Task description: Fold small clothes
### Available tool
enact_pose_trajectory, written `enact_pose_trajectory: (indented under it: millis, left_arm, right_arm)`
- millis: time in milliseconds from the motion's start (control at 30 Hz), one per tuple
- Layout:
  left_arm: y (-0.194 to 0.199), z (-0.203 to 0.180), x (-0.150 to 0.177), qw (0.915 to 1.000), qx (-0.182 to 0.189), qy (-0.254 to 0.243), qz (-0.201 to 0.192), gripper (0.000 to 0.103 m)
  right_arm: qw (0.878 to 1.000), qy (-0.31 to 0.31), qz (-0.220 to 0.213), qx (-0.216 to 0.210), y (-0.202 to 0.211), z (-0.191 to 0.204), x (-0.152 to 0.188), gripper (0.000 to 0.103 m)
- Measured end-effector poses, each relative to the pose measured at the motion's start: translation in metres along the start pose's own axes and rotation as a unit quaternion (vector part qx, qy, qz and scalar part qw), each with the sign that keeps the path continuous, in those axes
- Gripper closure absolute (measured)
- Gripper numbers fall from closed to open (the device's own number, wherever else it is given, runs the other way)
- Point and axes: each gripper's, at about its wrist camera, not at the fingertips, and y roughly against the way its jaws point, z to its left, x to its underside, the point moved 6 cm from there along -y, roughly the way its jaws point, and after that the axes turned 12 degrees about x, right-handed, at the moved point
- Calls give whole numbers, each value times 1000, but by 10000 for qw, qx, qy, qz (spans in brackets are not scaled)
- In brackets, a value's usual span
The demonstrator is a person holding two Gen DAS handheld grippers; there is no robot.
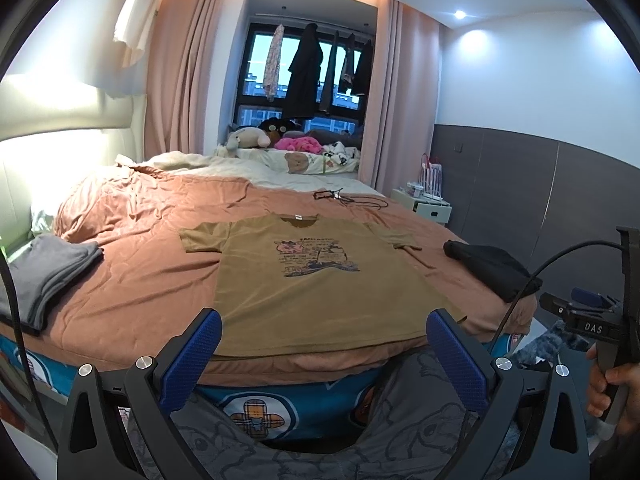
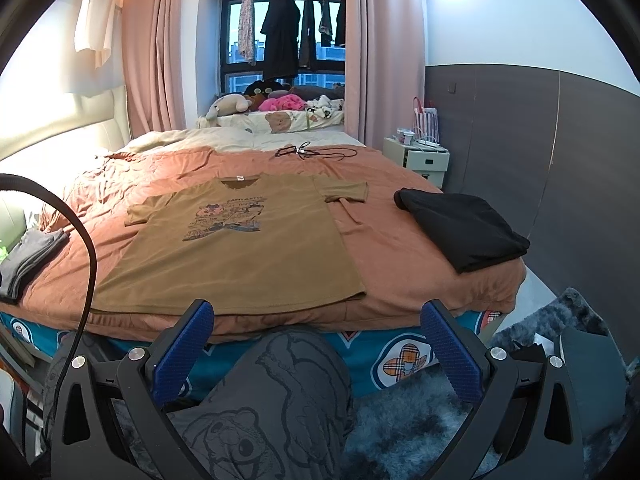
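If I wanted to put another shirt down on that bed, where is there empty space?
Bare rust-coloured bedspread shows between the flat brown printed T-shirt and the folded black garment, and between the T-shirt and the folded grey garment on the left. The far end is crowded: black cables, rumpled cream bedding.

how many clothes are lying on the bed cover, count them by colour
brown t-shirt, spread flat: 1
grey folded garment, left side of the bed: 1
black folded garment, right side of the bed: 1
total: 3
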Motion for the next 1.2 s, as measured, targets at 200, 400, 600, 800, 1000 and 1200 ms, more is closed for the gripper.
enact_pose_trajectory:
  millis: [200,400,600,800,1000,1200]
  left_arm:
    - [1,-5,2,10000,16,21,-37,0]
    - [1,-2,2,9999,-8,93,-39,0]
    - [-3,5,1,9999,-22,126,-13,0]
    - [-15,20,2,9997,-6,237,39,0]
    - [-34,47,0,9989,-41,452,124,0]
    - [-55,84,-10,9970,-202,725,204,0]
  right_arm:
    - [10000,-5,-8,-24,1,0,-1,0]
    - [10000,18,21,-59,-3,1,2,0]
    - [10000,62,-18,-15,-7,1,4,0]
    - [9999,150,50,40,-20,7,4,0]
    - [9997,223,82,57,-39,19,-8,0]
    - [9997,244,76,-54,-66,37,-31,0]
